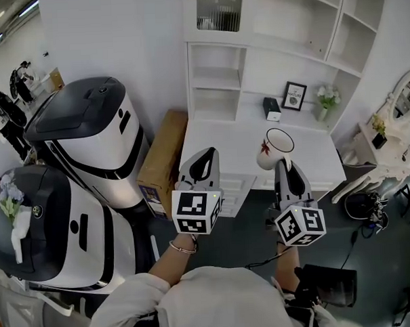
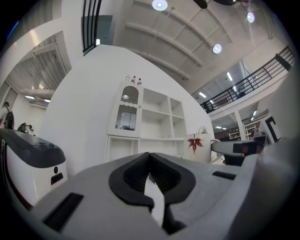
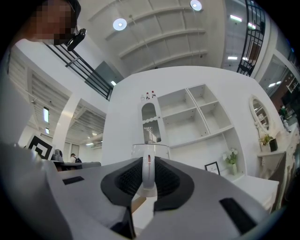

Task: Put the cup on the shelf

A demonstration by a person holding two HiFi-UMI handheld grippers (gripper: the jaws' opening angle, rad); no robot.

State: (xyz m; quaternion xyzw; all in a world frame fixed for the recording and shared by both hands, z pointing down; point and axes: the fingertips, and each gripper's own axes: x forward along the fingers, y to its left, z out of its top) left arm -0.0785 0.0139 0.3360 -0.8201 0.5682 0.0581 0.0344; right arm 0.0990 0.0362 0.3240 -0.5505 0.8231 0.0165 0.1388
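Note:
A white cup (image 1: 275, 148) with a red leaf print hangs tilted above the white desk (image 1: 221, 142), in front of the white shelf unit (image 1: 281, 51). My right gripper (image 1: 284, 164) is shut on the cup's handle; in the right gripper view the handle (image 3: 148, 174) stands pinched between the pads, with the right gripper (image 3: 148, 161) pointing at the shelf (image 3: 197, 117). My left gripper (image 1: 204, 159) hovers to the cup's left, over the desk, shut with nothing in it. In the left gripper view the left gripper (image 2: 149, 158) has its tips together, and the cup (image 2: 197, 146) shows at the right.
On the desk's back stand a black box (image 1: 272, 109), a framed picture (image 1: 294, 96) and a vase of flowers (image 1: 326, 98). A cardboard box (image 1: 163, 161) and two large white machines (image 1: 88, 130) stand at the left. A white chair (image 1: 368, 169) and a mirror (image 1: 405, 96) are at the right.

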